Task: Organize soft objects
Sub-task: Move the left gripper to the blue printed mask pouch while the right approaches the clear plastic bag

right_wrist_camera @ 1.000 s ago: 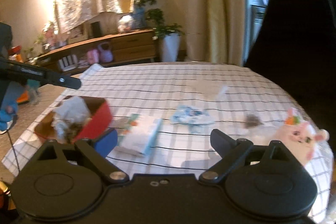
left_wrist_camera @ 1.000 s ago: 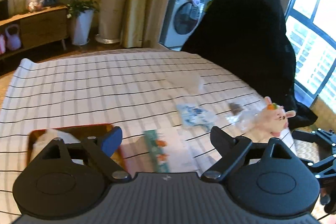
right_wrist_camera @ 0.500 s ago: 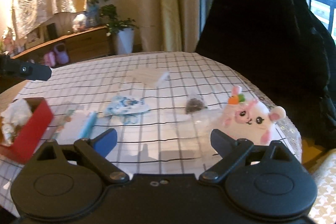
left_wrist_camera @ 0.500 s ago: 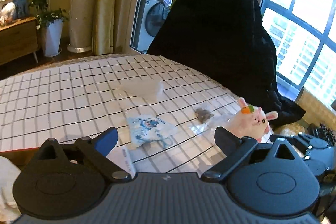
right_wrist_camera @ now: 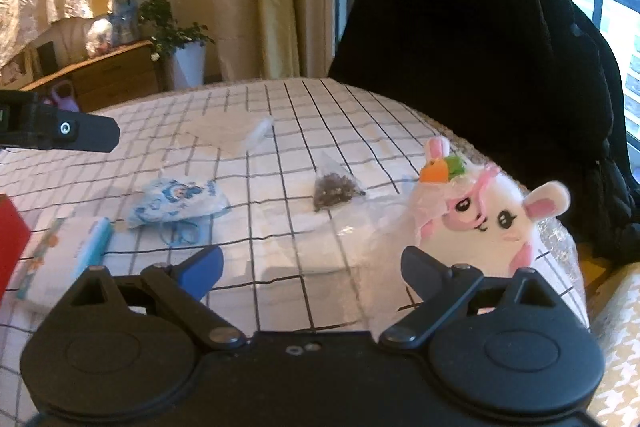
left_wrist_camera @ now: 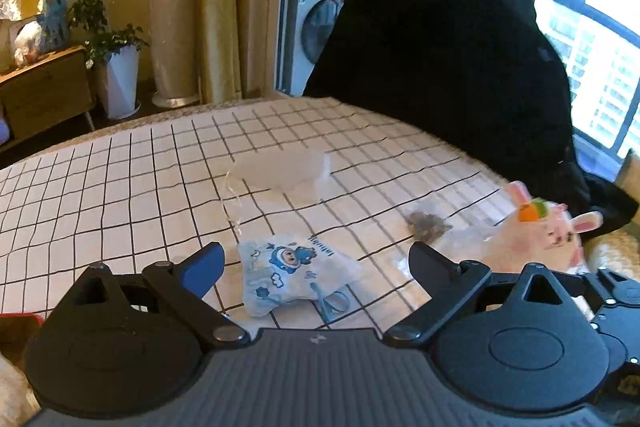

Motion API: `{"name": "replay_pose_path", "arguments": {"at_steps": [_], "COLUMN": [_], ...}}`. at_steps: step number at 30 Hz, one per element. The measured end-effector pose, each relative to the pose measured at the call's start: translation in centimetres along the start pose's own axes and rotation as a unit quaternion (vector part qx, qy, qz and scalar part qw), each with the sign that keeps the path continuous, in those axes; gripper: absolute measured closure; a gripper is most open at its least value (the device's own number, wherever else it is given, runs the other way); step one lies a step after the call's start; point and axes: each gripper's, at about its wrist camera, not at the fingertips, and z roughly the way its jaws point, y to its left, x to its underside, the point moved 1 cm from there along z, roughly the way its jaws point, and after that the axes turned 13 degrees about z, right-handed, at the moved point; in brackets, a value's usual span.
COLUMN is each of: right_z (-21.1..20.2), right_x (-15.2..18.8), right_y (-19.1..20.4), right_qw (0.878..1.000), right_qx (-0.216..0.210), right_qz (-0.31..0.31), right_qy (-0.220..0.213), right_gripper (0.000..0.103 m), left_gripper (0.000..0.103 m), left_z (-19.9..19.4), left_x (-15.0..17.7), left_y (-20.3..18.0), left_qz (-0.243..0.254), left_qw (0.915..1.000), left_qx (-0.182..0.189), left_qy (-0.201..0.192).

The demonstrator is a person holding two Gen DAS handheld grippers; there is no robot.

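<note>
A small white pouch with blue cartoon print point(left_wrist_camera: 296, 271) lies on the checked tablecloth, just ahead of my open left gripper point(left_wrist_camera: 316, 263) and in line with the gap between its fingers, untouched. A white and pink plush bunny point(right_wrist_camera: 488, 215) with an orange carrot on its head sits near the table's right edge, just beyond the right finger of my open right gripper point(right_wrist_camera: 314, 267). Nothing is between the right fingers. The bunny point(left_wrist_camera: 540, 239) also shows at the right of the left wrist view. A red box point(right_wrist_camera: 12, 239) stands at the far left.
A mesh sachet of dark bits point(right_wrist_camera: 336, 187), a clear plastic bag point(left_wrist_camera: 280, 167) and a tissue packet point(right_wrist_camera: 64, 259) lie on the cloth point(left_wrist_camera: 120, 187). A black draped shape point(left_wrist_camera: 440, 47) stands behind the table. The left gripper's finger point(right_wrist_camera: 76, 133) reaches in from the left.
Both grippers swung right and came lower over the table. The red box slid out toward the left edge of both views. The pouch and the bunny now sit much closer.
</note>
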Motion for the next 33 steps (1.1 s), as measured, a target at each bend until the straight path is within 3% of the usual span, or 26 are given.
{"name": "replay_pose_path", "arguments": {"at_steps": [21, 29, 33], "right_z": [6.9, 7.9, 8.1], "right_x": [-0.8, -0.8, -0.7], "right_y": [-1.2, -0.5, -0.1], "right_qw": [0.993, 0.994, 0.994], "right_qx": [0.035, 0.07, 0.088], "right_qz": [0.101, 0.076, 0.051], "right_qy": [0.042, 0.042, 0.038], "right_gripper": [0.008, 0.023, 0.032], "left_gripper": [0.005, 0.007, 0.023], "left_z": [10.4, 11.4, 11.2], "left_x": [1.7, 2.2, 2.1], "left_y": [0.5, 0.4, 0.0], "left_qz": [-0.004, 0.004, 0.009], "left_qw": [0.9939, 0.9927, 0.9939], "left_qx": [-0.018, -0.026, -0.022], "left_qy": [0.109, 0.118, 0.107]}}
